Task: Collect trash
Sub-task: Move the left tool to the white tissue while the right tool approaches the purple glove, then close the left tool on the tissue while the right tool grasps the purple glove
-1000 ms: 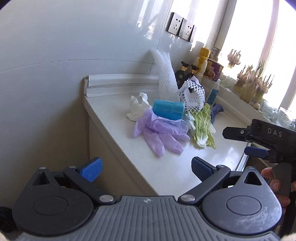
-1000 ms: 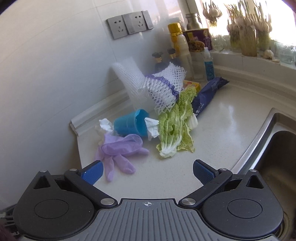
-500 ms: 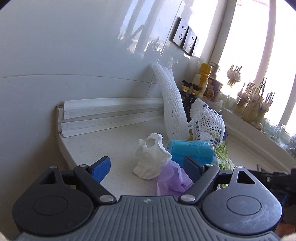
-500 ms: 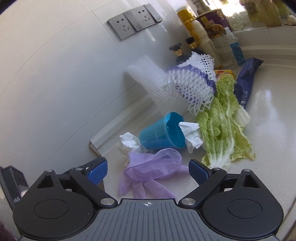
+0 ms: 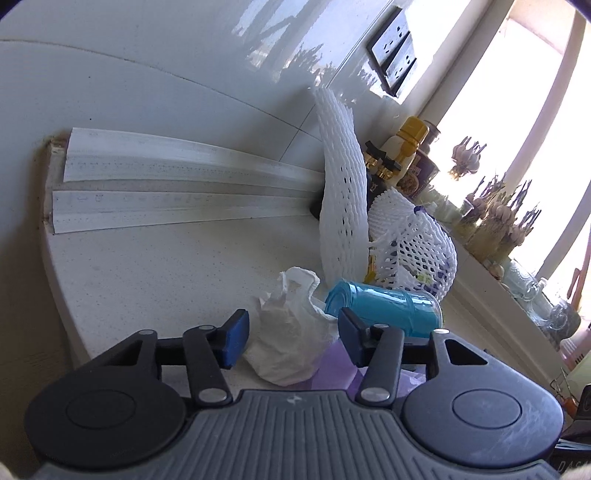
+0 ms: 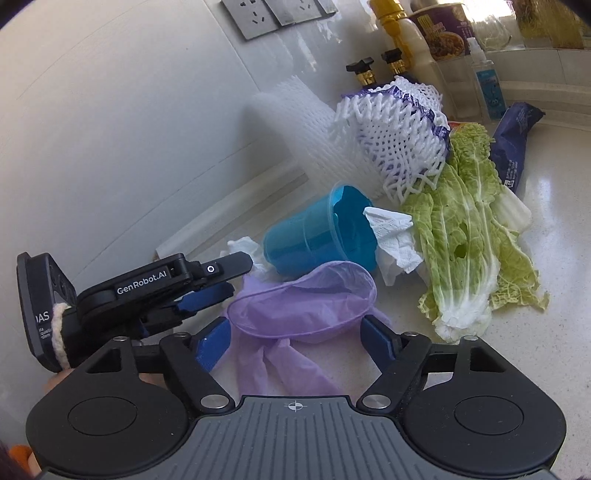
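Observation:
A trash pile lies on the white counter (image 5: 155,273). My left gripper (image 5: 291,338) is open, its blue pads on either side of a crumpled white tissue (image 5: 291,343); it also shows from the side in the right wrist view (image 6: 207,284). My right gripper (image 6: 295,341) is open around a purple glove (image 6: 299,310). Behind lie a tipped blue cup (image 6: 317,236) (image 5: 388,306) with a tissue (image 6: 395,240) at its mouth, cabbage leaves (image 6: 469,236), a white-purple foam net (image 6: 399,136) (image 5: 413,240), a tall white foam sleeve (image 5: 343,184) and a dark blue wrapper (image 6: 513,140).
Bottles (image 6: 402,40), a purple noodle cup (image 6: 439,29) and a spray bottle (image 6: 487,92) stand along the back wall. Wall sockets (image 6: 277,11) are above. A white trim strip (image 5: 177,184) runs along the wall. Plants (image 5: 509,221) line the windowsill.
Both grippers moved forward toward the pile. The left one now straddles the white tissue; the right one now straddles the purple glove. Both stayed open.

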Demonstrator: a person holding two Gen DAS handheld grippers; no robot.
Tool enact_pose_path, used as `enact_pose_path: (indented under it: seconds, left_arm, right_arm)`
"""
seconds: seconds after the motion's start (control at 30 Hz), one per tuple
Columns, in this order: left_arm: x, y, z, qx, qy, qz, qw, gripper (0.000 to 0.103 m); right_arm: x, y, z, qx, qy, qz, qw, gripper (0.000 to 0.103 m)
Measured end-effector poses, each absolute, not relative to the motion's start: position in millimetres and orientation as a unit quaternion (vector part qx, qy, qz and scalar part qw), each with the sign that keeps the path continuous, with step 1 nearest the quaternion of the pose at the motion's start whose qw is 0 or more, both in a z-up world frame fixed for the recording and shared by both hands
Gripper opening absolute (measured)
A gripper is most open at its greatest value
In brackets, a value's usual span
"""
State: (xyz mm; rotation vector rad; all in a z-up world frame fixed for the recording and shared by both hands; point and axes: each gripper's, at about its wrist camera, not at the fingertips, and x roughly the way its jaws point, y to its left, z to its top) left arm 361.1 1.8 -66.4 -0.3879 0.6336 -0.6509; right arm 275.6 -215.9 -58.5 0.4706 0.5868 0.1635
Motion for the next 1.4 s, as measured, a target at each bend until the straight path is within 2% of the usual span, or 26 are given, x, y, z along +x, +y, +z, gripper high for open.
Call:
enact_pose_path:
  seconds: [0.1, 0.17, 0.2, 0.27, 0.37, 0.43, 0.97, 1.4]
  left_arm:
    - [363.3, -2.8, -66.7, -0.186, 0.310, -0.307, 0.880, 0.030]
    - [362.1, -3.9, -67.8, -0.186, 0.313, -0.302, 0.881, 0.018]
    - [362.3, -4.7, -68.0, -0.188, 0.315, -0.300, 0.881, 0.017]
    - [361.2, -5.5, -67.5, -0.191, 0.316, -0.296, 0.881, 0.011]
    - [357.7, -4.3, -65.8, -0.194, 0.315, -0.285, 0.884, 0.009]
    - [355.3, -3.8, -63.1, -0.195, 0.312, -0.280, 0.887, 0.008]
    - [326.8, 27.5, -33.6, -0.201, 0.279, -0.230, 0.910, 0.008]
    - [267.5, 62.6, -10.8, -0.192, 0.260, -0.198, 0.925, 0.008]
  right_arm:
    - [276.7, -218.7, -60.8, 0.240, 0.284, 0.080, 0.925, 0.056]
    - [278.0, -219.8, -62.1, 0.241, 0.285, 0.075, 0.925, 0.039]
    - [278.4, -220.4, -62.5, 0.240, 0.285, 0.071, 0.925, 0.035]
    - [278.3, -222.3, -63.5, 0.245, 0.285, 0.069, 0.924, 0.020]
    - [277.1, -224.9, -63.1, 0.252, 0.279, 0.068, 0.924, 0.006]
    - [276.7, -227.0, -62.8, 0.260, 0.274, 0.068, 0.923, 0.001]
    - [267.9, -239.0, -50.5, 0.299, 0.220, 0.092, 0.924, 0.000]
    - [254.3, -250.3, -30.4, 0.347, 0.172, 0.131, 0.913, 0.000]
